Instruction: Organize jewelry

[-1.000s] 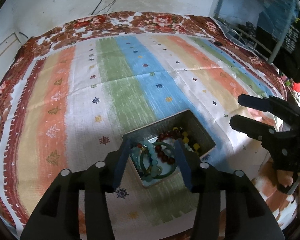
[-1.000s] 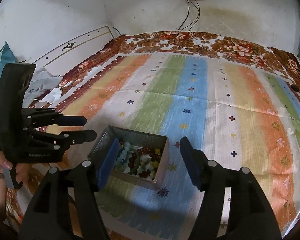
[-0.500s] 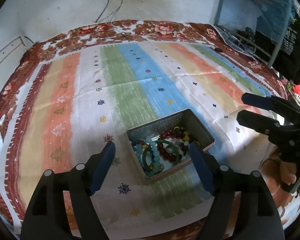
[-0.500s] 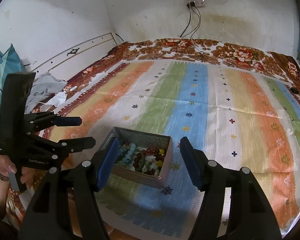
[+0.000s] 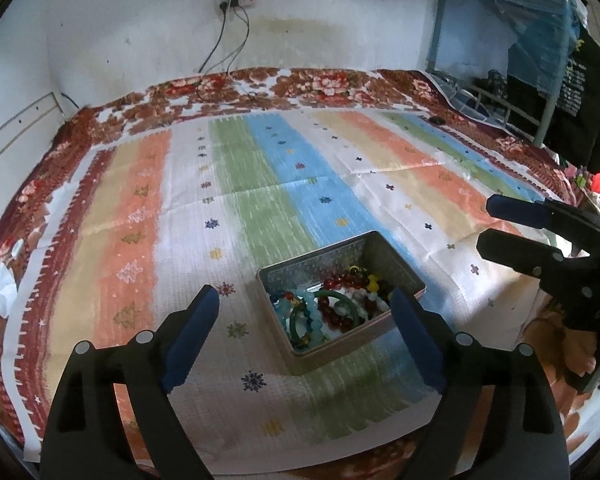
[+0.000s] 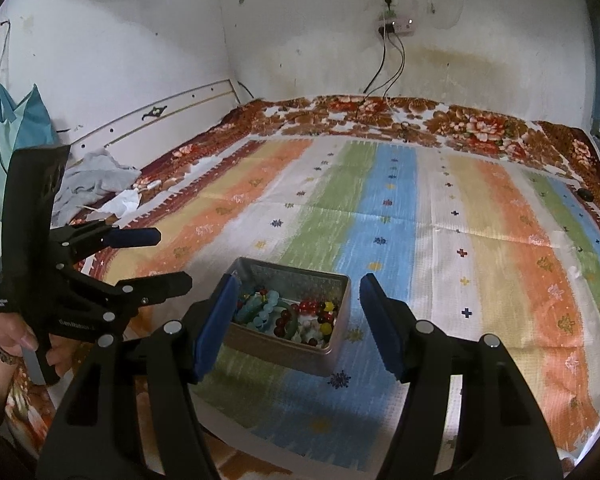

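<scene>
A grey metal box (image 5: 312,270) (image 6: 288,354) stands on the striped cloth near the bed's front edge. It holds beaded bracelets: dark red beads (image 5: 340,282) (image 6: 284,316), pale blue beads (image 5: 314,312) (image 6: 266,304), a green bangle (image 5: 346,300) and yellow beads (image 5: 374,280). My left gripper (image 5: 304,340) is open and empty, raised above and in front of the box. My right gripper (image 6: 296,320) is open and empty, also raised over the box. Each gripper shows in the other's view: the right one (image 5: 500,226), the left one (image 6: 168,258).
The striped cloth (image 5: 260,208) covers a floral bedspread (image 6: 380,110). Crumpled grey cloth and white paper (image 6: 100,188) lie at the left edge. Cables (image 6: 384,68) hang from a wall socket. A metal rack with dark clothes (image 5: 560,80) stands on the right.
My left gripper has opened wide and pulled up and back from the box. My right gripper has also risen and drawn back. The box and bracelets have not moved.
</scene>
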### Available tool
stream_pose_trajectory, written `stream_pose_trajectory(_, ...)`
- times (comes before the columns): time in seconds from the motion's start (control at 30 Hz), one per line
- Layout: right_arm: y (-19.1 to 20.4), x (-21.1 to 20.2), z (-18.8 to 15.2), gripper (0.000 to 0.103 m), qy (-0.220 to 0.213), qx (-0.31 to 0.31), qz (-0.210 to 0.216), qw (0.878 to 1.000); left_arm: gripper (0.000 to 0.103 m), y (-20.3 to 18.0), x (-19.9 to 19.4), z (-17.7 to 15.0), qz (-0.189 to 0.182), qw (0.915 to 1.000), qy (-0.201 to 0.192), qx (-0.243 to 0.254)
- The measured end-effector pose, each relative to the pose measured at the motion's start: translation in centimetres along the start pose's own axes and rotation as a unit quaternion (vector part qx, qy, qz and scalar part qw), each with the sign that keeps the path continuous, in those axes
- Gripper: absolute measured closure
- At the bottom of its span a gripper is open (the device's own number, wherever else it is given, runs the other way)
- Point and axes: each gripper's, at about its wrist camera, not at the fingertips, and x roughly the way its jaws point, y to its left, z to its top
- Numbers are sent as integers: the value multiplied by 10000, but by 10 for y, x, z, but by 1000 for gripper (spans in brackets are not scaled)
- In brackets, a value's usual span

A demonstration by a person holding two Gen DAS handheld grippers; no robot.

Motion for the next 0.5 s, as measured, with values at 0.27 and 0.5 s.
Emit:
stream_pose_trajectory(0.27, 5, -6, -1, 33, -250, -123, -74, 9996, 11, -5, -8, 1, 136, 9993, -303, 143)
stream_pose_trajectory(0.5, 7, -5, -3, 31, -262, -160, -111, 9995, 9, -5, -11, 2, 173, 9989, -407, 124)
